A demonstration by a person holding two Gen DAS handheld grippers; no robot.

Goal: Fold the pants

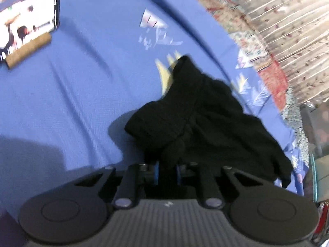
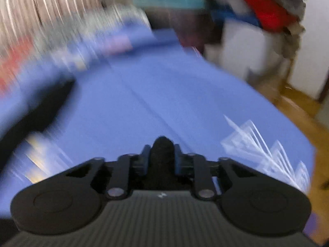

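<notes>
From the left wrist view, the left claw (image 1: 167, 165) is clenched on a bunch of the black pants (image 1: 203, 111), which trail away from its tips in a crumpled heap across the blue bed sheet (image 1: 82, 82) toward the bed's right edge. A phone (image 1: 26, 26) with a lit screen leans on a brown stand (image 1: 28, 50) near the far left corner of the bed. A patterned curtain (image 1: 287, 30) hangs past the far edge. From the right wrist view, heavily blurred, the right claw (image 2: 162, 154) is clenched on a fold of the pants (image 2: 162, 144), and more black cloth lies at the bed's left side. A clothes pile (image 2: 263, 6) sits beyond the bed's far right corner.
</notes>
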